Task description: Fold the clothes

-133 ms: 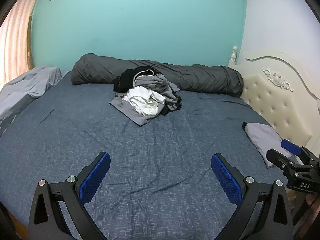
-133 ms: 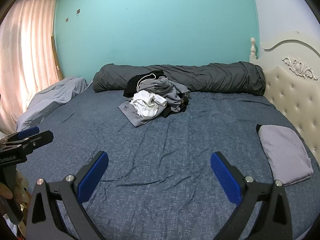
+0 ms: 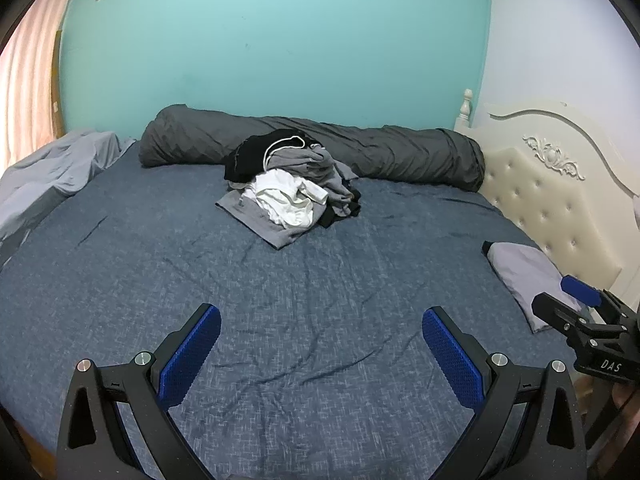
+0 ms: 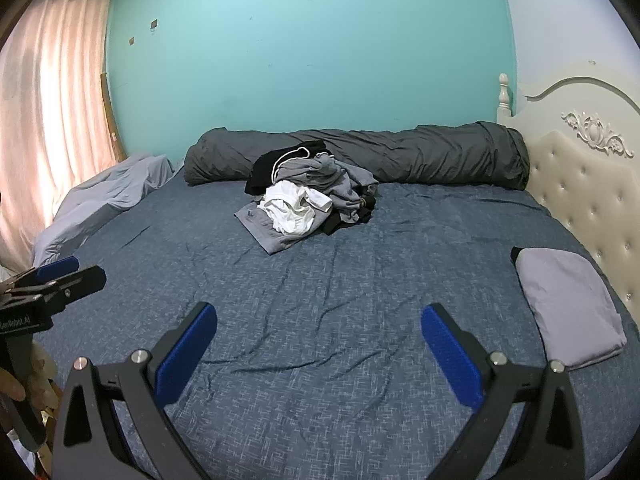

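Observation:
A pile of unfolded clothes [image 3: 292, 188], grey, white and black, lies far back on the blue bed [image 3: 320, 300], in front of a rolled dark grey duvet. It also shows in the right wrist view [image 4: 308, 200]. A folded light grey garment [image 4: 568, 304] lies at the right near the headboard; it shows in the left wrist view too [image 3: 524, 272]. My left gripper [image 3: 320, 352] is open and empty above the near part of the bed. My right gripper [image 4: 318, 350] is open and empty too. Each gripper shows at the edge of the other's view.
The rolled dark grey duvet [image 3: 312, 148] lies along the far edge by the teal wall. A cream padded headboard [image 4: 588, 184] stands at the right. Crumpled light grey bedding [image 4: 108, 196] hangs at the left by the pink curtain [image 4: 48, 120].

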Action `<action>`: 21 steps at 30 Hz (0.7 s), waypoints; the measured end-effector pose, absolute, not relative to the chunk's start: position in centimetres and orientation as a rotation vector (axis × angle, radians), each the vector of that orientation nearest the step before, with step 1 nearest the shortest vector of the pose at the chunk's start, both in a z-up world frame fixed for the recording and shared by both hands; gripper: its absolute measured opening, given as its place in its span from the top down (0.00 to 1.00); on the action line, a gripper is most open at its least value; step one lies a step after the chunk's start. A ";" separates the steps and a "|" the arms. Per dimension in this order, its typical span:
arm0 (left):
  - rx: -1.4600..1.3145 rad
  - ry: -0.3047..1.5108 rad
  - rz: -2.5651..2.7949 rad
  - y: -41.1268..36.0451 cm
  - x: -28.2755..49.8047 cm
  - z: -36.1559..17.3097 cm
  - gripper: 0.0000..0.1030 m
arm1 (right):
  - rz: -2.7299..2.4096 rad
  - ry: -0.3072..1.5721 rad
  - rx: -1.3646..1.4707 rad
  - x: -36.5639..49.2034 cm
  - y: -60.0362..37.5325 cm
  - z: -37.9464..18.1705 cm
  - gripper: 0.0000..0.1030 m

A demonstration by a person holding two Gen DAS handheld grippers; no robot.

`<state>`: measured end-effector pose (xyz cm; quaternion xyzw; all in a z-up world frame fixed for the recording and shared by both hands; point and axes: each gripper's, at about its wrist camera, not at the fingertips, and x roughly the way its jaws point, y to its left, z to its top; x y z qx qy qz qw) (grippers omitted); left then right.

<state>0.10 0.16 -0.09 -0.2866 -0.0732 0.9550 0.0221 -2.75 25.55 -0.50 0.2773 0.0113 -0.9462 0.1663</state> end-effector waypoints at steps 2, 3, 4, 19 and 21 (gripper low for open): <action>-0.889 -0.221 2.959 0.2 0.1 -0.1 0.00 | -2.696 0.034 0.792 -2.8 25.5 -0.5 0.00; -0.889 -0.218 2.959 0.3 0.2 -0.2 0.00 | -2.696 0.036 0.794 -2.9 25.5 -0.6 0.00; -0.889 -0.215 2.959 0.3 0.2 -0.2 0.00 | -2.697 0.037 0.795 -2.9 25.5 -0.6 0.00; -0.904 -0.190 2.953 0.7 0.1 0.0 0.00 | -2.700 0.022 0.800 -2.7 26.2 -0.8 0.00; -0.905 -0.189 2.950 0.7 0.1 0.0 0.00 | -2.701 0.019 0.800 -2.7 26.2 -0.8 0.00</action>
